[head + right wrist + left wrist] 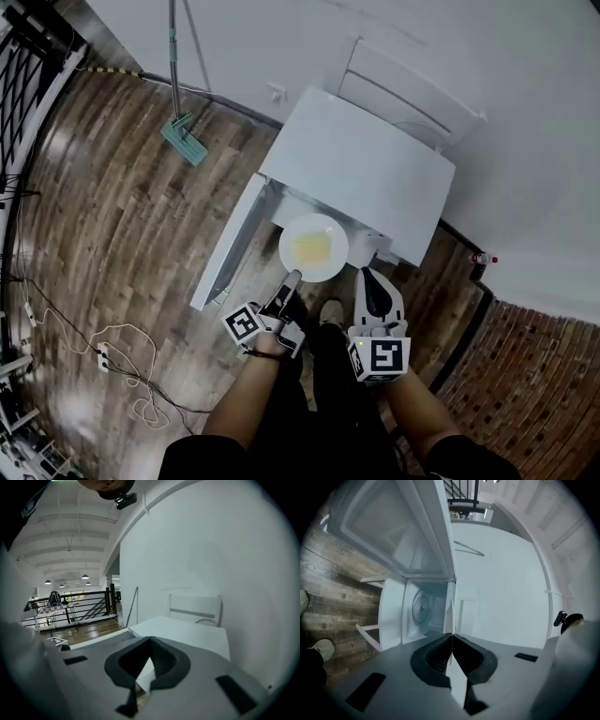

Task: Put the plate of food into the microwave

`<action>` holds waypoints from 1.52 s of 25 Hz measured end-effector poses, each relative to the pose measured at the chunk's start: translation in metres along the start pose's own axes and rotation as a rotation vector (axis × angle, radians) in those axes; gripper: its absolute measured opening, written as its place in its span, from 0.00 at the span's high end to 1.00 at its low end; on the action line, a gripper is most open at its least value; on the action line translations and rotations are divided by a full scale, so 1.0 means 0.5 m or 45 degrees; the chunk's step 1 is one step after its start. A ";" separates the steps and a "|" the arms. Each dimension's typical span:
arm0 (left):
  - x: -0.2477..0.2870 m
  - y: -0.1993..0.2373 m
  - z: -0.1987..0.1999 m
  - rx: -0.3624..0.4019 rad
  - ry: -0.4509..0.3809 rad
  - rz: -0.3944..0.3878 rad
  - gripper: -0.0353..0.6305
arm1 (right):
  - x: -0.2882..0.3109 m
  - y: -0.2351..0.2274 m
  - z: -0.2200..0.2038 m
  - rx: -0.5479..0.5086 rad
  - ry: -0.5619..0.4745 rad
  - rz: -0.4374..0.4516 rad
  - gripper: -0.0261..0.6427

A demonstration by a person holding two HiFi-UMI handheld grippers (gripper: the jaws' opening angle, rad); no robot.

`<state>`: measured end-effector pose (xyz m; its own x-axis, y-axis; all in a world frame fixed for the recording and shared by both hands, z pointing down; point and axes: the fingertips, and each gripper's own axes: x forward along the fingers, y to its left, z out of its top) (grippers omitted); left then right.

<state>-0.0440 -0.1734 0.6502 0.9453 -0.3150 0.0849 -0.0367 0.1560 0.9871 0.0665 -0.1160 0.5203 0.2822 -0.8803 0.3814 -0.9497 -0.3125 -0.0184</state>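
A white plate [314, 247] with a yellow piece of food [312, 247] hangs level in front of the open white microwave [366, 169]. The microwave door [230, 246] is swung out to the left. My left gripper [292, 278] is shut on the plate's near rim; in the left gripper view the plate rim [451, 617] shows edge-on between the closed pads of the left gripper [451, 635]. Beyond it lie the cavity and its glass turntable [421, 606]. My right gripper [367, 274] hovers just right of the plate, shut and holding nothing; in its own view the right gripper [150, 640] points over the microwave top [187, 632].
A mop [184, 137] leans against the wall at the back left. A white chair [405, 89] stands behind the microwave. Cables [122, 352] trail over the wooden floor at left, beside a black railing [23, 66]. A small bottle [482, 259] sits by the right wall.
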 end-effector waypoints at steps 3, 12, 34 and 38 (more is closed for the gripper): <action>0.030 0.068 0.029 0.010 -0.045 -0.008 0.93 | 0.055 0.001 -0.059 -0.008 -0.019 0.051 0.95; 0.142 0.231 0.089 0.038 -0.136 -0.026 0.93 | 0.133 0.014 -0.227 -0.053 0.053 0.180 0.95; 0.327 0.335 0.142 0.135 -0.118 -0.209 0.93 | 0.176 0.026 -0.462 -0.108 -0.056 0.192 0.95; 0.357 0.338 0.160 0.184 -0.131 -0.189 0.93 | 0.184 0.015 -0.470 -0.125 -0.079 0.173 0.95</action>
<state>0.0928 -0.2781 0.8431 0.9060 -0.4194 -0.0568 0.0473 -0.0330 0.9983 0.0533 -0.1153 0.7724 0.1553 -0.9333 0.3237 -0.9875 -0.1554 0.0257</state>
